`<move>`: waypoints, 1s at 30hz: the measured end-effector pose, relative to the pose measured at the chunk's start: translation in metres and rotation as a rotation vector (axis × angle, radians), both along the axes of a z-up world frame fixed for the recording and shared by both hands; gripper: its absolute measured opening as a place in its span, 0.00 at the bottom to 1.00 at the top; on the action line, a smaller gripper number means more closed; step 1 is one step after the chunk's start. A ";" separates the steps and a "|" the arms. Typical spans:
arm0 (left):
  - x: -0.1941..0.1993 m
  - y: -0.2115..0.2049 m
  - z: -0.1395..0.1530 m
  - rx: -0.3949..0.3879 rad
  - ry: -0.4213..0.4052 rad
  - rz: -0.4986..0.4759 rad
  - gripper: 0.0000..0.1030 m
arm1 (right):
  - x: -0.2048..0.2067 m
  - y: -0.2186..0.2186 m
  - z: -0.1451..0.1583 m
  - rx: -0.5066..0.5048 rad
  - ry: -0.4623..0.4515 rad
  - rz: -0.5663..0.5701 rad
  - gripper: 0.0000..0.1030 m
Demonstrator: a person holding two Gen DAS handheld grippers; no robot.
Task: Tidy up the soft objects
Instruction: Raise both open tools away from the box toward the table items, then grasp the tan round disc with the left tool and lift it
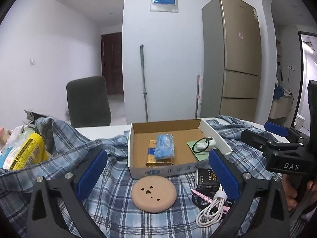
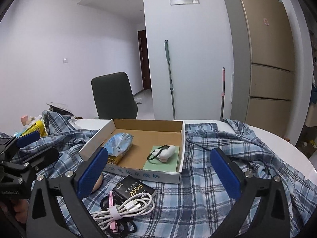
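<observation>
Both grippers, left gripper [image 1: 156, 176] and right gripper [image 2: 158, 174], hung spread wide, empty, just before the cardboard box [image 1: 136, 170]. Best approach, I judged: clear small items off the plaid shirt [image 2: 218, 188] before folding.

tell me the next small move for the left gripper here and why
Probably ease the left gripper down and forward onto the round tan pad. Its jaws stand wide open and empty, the pad lies on the plaid shirt right between them, and the cardboard box just behind has bare floor for it.
</observation>
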State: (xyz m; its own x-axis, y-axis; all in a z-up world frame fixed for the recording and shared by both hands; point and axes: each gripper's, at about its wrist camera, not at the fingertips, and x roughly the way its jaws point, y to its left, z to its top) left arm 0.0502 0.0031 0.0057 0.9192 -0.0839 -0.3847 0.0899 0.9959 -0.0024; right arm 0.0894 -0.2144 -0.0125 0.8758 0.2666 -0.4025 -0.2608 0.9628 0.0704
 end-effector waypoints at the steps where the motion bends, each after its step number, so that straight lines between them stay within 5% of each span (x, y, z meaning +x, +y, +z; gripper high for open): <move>1: 0.001 0.001 -0.001 -0.004 0.011 -0.003 1.00 | 0.000 0.001 0.000 -0.002 0.002 0.001 1.00; 7: 0.014 0.006 -0.004 -0.013 0.094 -0.028 0.96 | 0.003 0.006 -0.002 -0.022 0.029 0.021 1.00; 16: 0.063 0.012 -0.029 -0.047 0.414 -0.047 0.89 | 0.016 0.006 -0.013 -0.032 0.124 0.013 1.00; 30: 0.087 0.007 -0.066 0.025 0.553 -0.026 0.89 | 0.029 0.003 -0.026 -0.024 0.233 0.018 1.00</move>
